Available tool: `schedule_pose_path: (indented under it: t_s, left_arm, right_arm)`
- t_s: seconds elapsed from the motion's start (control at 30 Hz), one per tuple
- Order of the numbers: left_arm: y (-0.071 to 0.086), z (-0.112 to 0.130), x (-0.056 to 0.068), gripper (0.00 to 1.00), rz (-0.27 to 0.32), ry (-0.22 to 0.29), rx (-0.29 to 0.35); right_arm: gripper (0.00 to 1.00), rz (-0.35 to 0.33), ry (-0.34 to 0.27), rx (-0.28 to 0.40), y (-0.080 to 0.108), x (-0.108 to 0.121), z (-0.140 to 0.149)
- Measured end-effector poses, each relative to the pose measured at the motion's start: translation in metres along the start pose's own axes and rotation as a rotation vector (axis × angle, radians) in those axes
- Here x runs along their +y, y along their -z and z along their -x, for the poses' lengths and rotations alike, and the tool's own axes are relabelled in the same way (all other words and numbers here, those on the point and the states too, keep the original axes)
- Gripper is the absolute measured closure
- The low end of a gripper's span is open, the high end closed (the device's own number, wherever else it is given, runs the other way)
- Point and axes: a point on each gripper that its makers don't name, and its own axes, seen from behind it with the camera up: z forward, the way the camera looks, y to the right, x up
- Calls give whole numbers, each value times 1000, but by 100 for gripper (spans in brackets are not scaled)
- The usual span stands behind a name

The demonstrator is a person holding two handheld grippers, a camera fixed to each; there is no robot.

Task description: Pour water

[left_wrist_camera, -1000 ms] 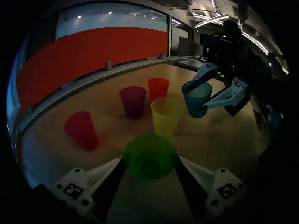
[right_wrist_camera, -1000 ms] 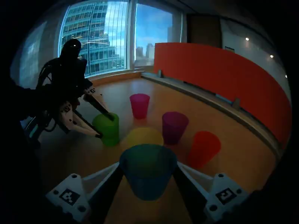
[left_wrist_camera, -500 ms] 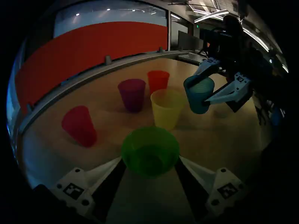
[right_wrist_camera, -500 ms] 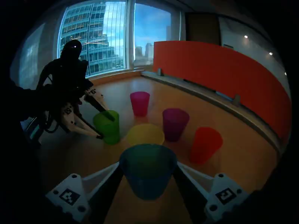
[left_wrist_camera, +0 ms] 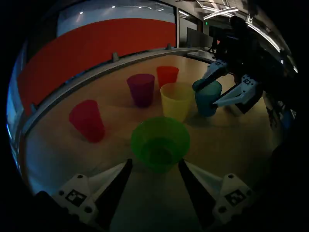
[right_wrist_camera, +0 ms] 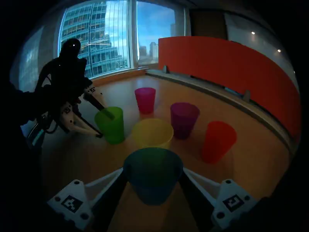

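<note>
My left claw (left_wrist_camera: 154, 161) grasps the green cup (left_wrist_camera: 160, 139) and my right claw (right_wrist_camera: 153, 172) the teal cup (right_wrist_camera: 153, 183), both upright, with the yellow cup (right_wrist_camera: 152, 133) at twelve o'clock just beyond the teal one, nearer my right.

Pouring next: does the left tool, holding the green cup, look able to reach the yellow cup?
Likely yes: the yellow cup stands just beyond the green cup, nothing between them.
</note>
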Motion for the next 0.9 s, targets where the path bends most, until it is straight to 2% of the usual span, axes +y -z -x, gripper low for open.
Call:
schedule_pose_path:
  t_s: [0.4,0.57,0.77,0.9]
  left_arm:
    - [13,1,-3,12,-11,33,24]
    - [17,2,0,12,-8,30,25]
    - [21,1,2,12,-12,35,29]
    - [27,1,1,12,-20,43,37]
  right_arm:
    - [10,6,-8,-7,5,-1,11]
    - [9,23,-4,-39,8,2,24]
    - [1,34,0,-44,9,0,28]
    - [0,35,-11,-36,15,-3,25]
